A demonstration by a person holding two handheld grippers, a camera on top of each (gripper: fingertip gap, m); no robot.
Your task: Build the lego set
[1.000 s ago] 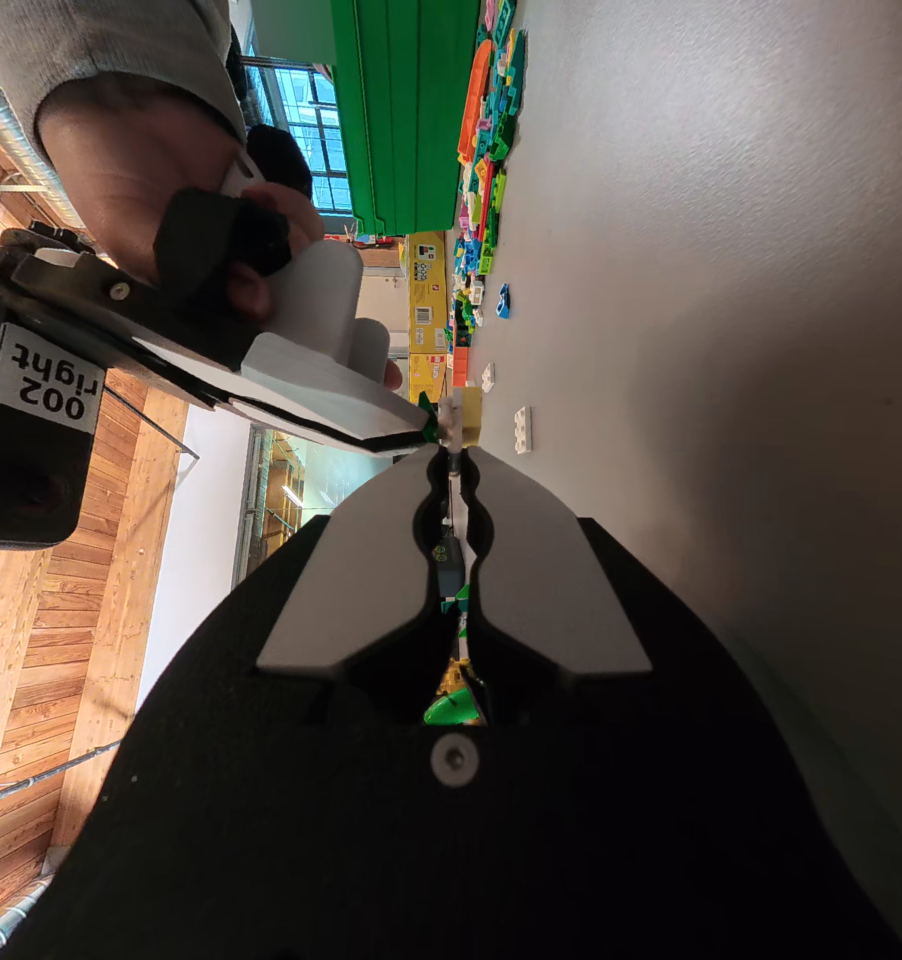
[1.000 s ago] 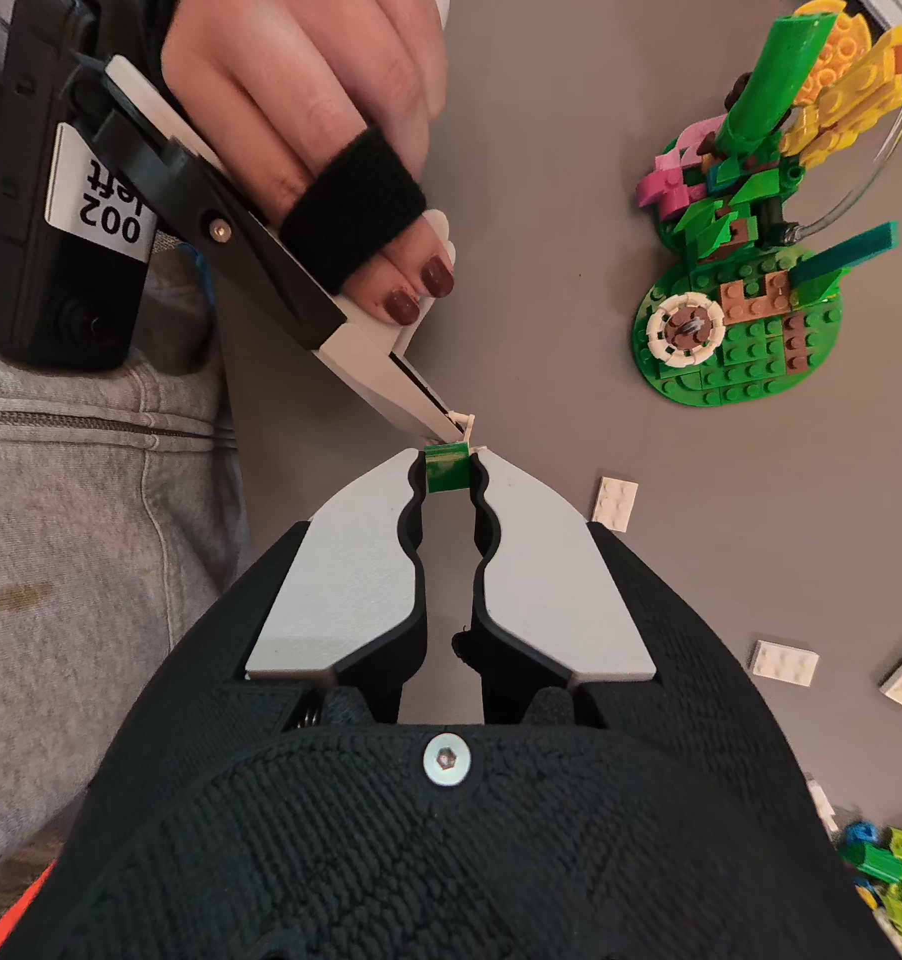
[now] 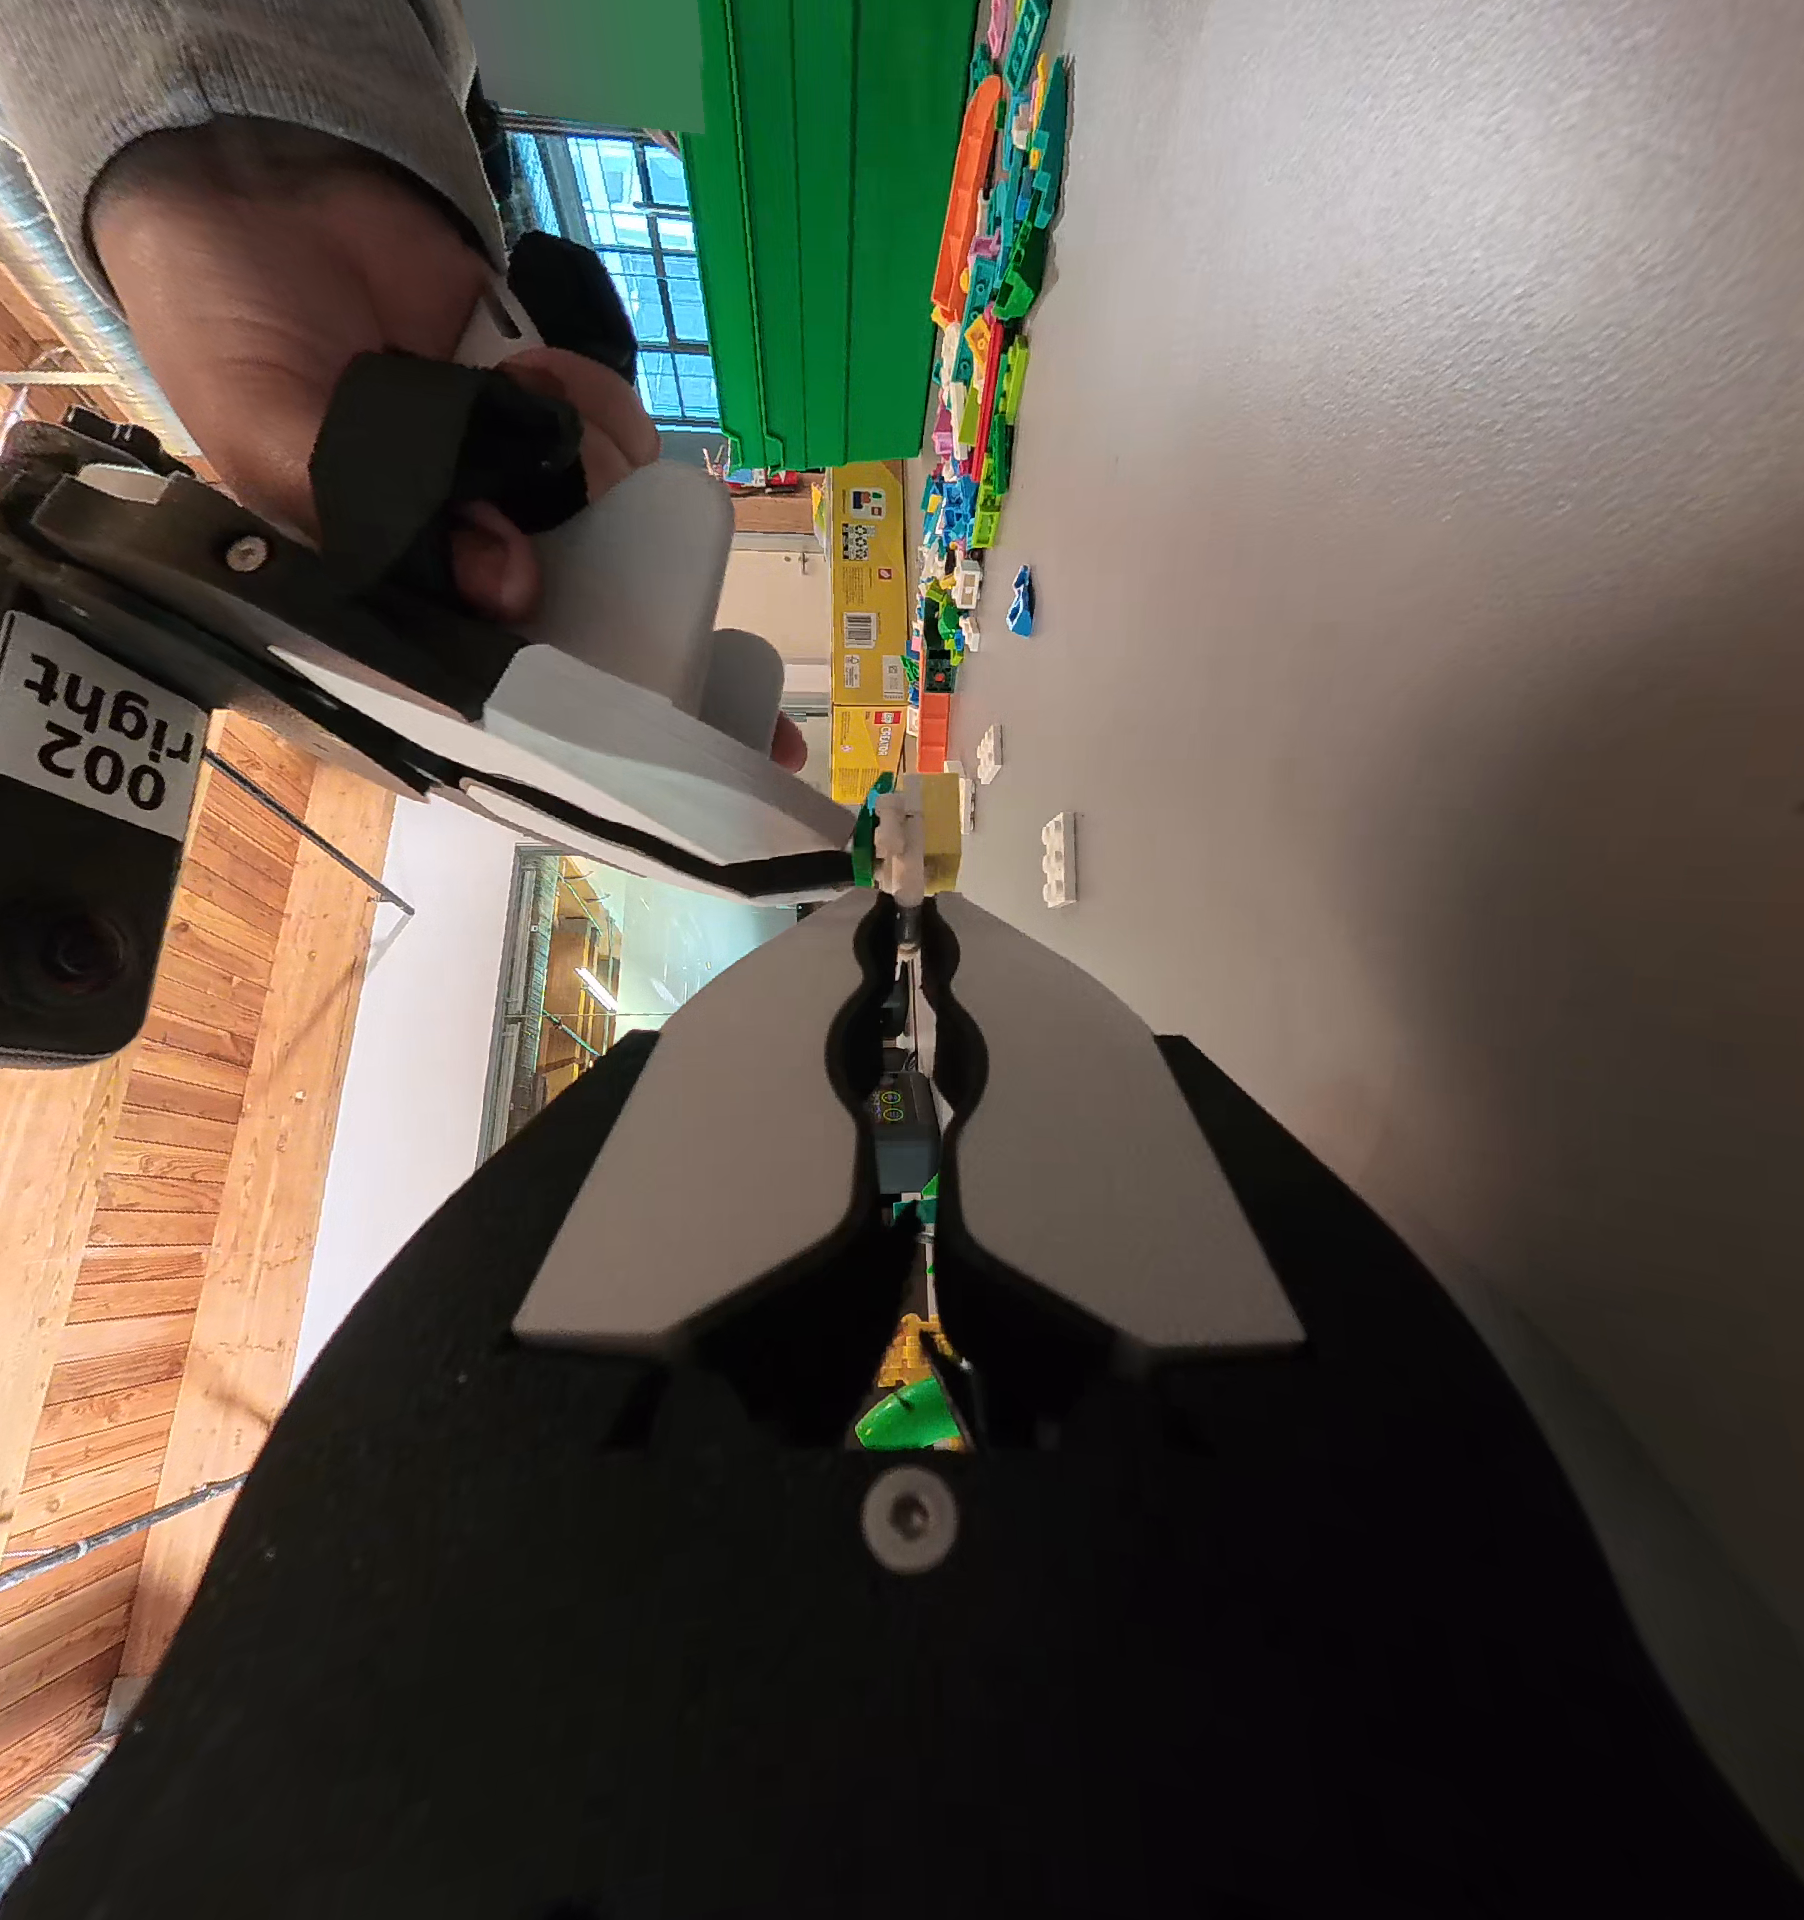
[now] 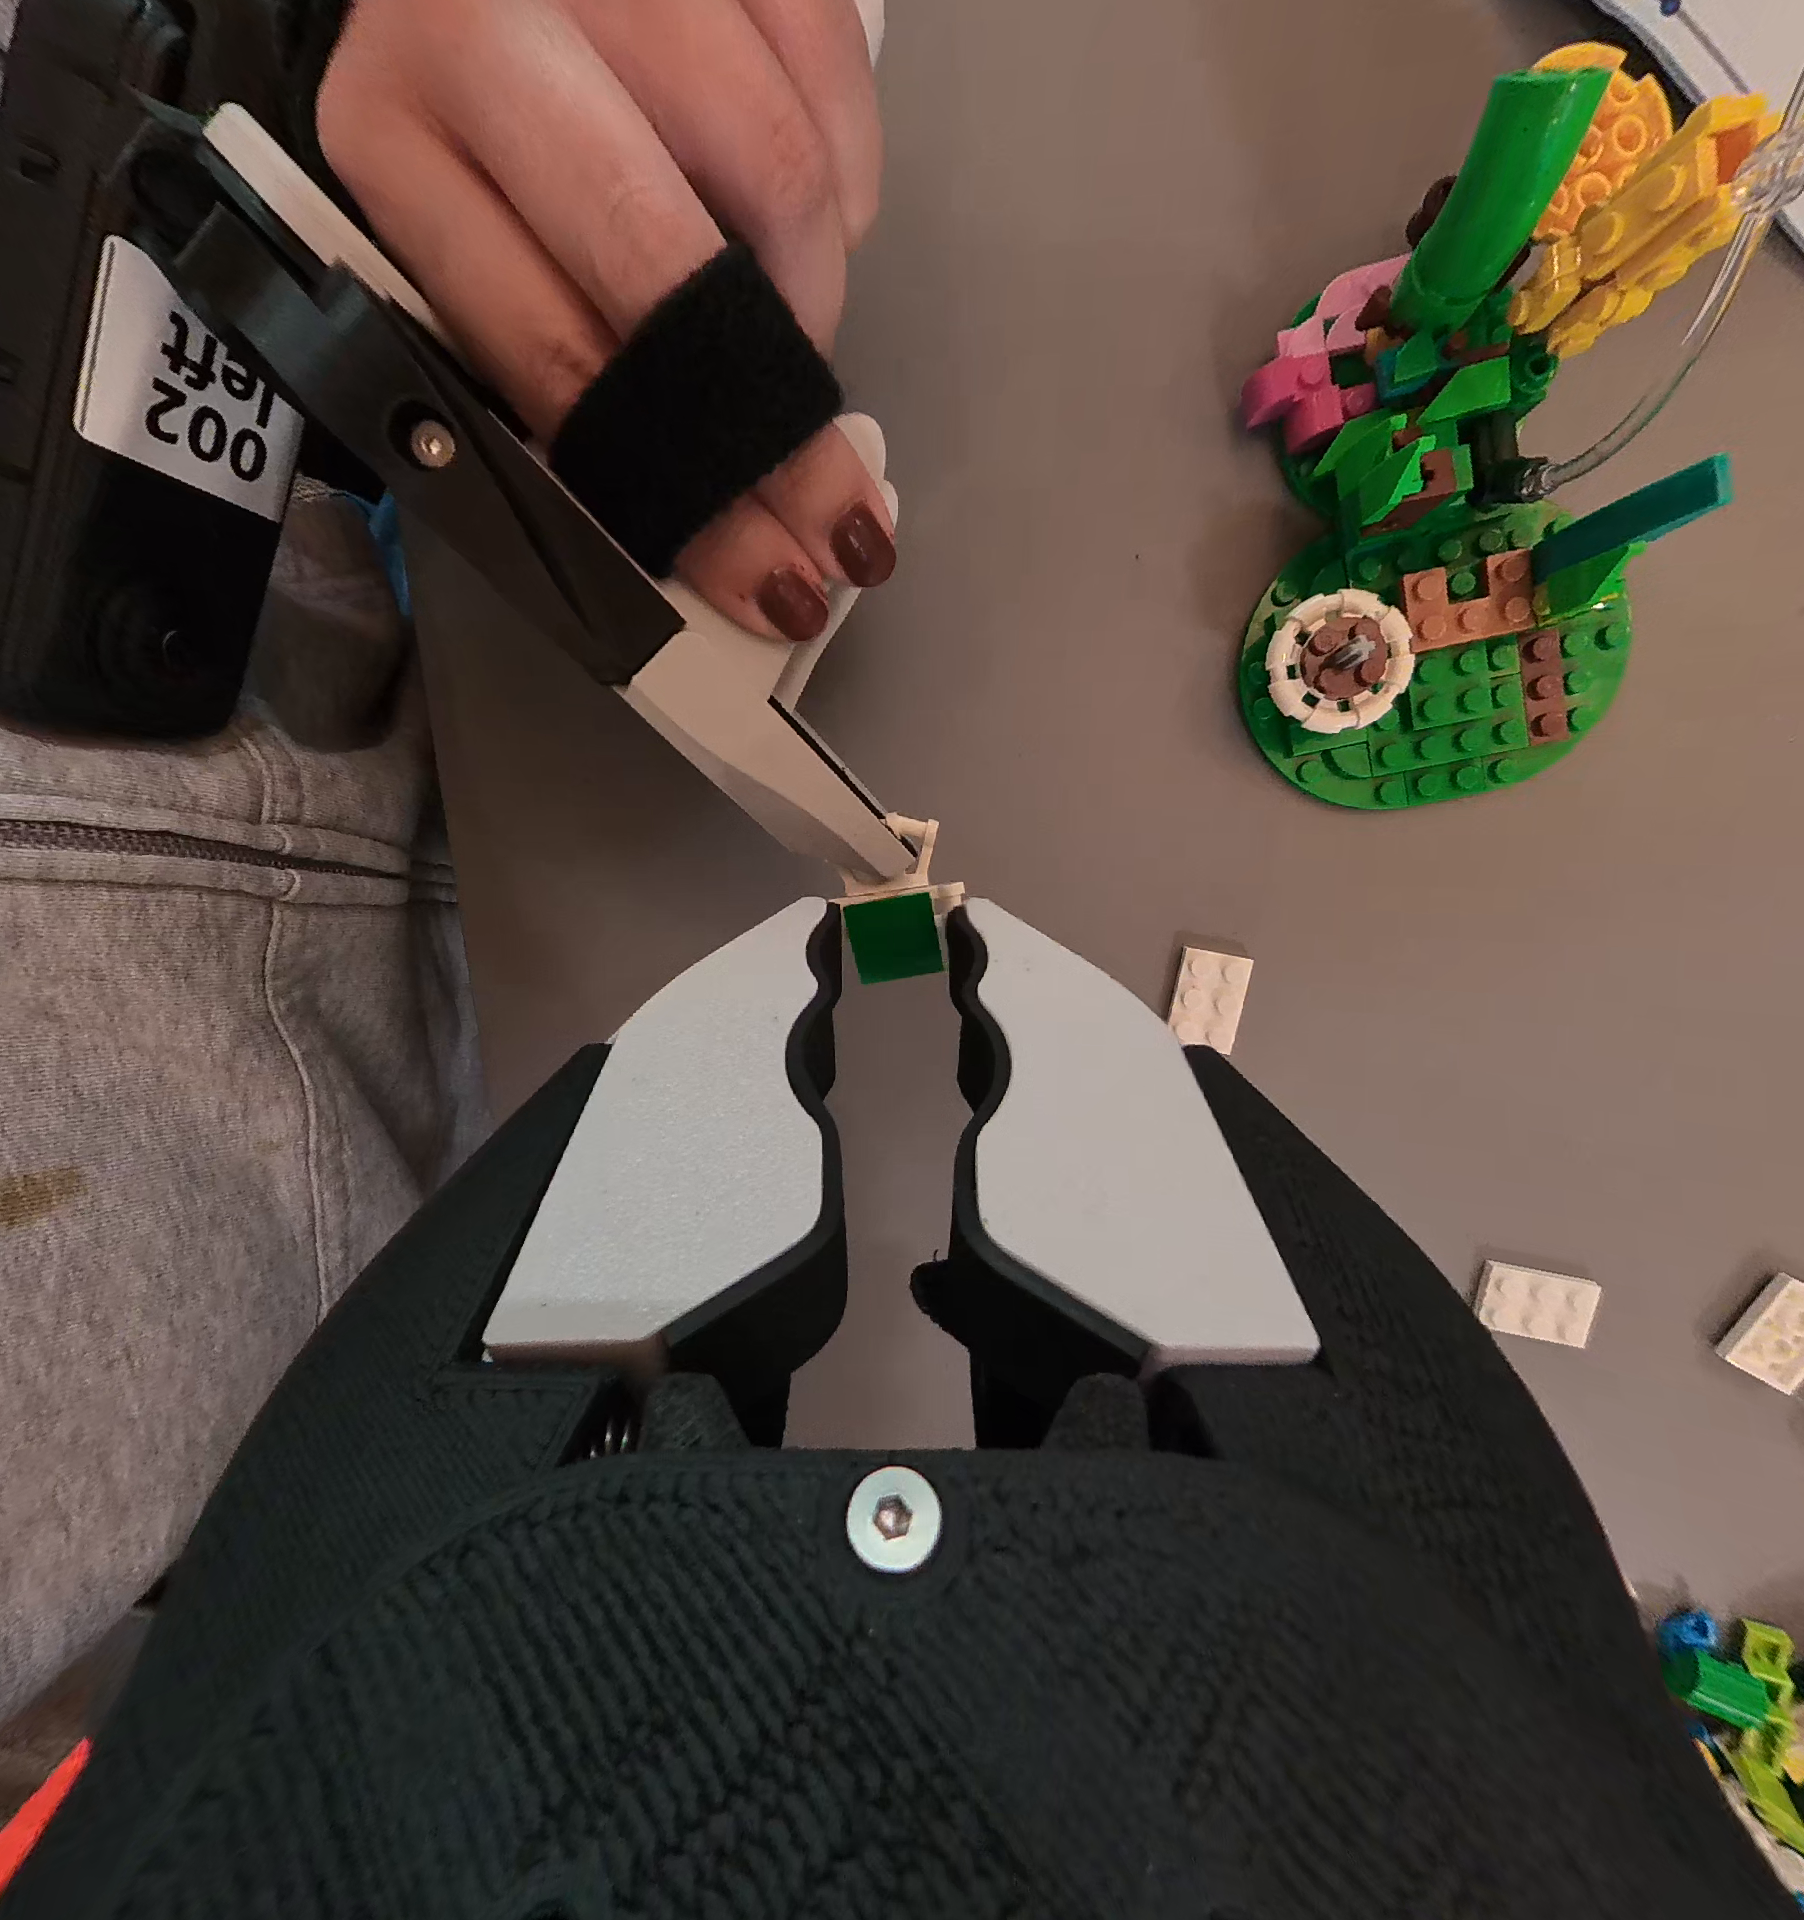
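Observation:
My right gripper [image 4: 893,914] is shut on a small green tile piece [image 4: 893,940] with a white plate at its far edge. My left gripper [image 4: 903,842] comes in from the upper left, shut on a small white clip piece [image 4: 917,831] that touches the far edge of that assembly. In the left wrist view my left gripper [image 3: 908,914] has its fingers almost closed on a thin white part. The right gripper [image 3: 848,860] meets it from the left with the green, white and pale yellow assembly [image 3: 919,831]. Both are held above the grey table [image 4: 1085,416].
A partly built flower model on a round green base [image 4: 1438,727] stands at the right. Loose white plates [image 4: 1210,997] [image 4: 1537,1304] [image 4: 1786,1345] lie nearby. A long pile of coloured bricks [image 3: 981,364], a green bin [image 3: 825,229] and yellow boxes [image 3: 867,623] sit at the table's far side. Less than 4 cm separates the two grippers' tips.
Almost nothing has moved. Both grippers keep their hold with the white piece against the green assembly; the left tip has shifted only slightly.

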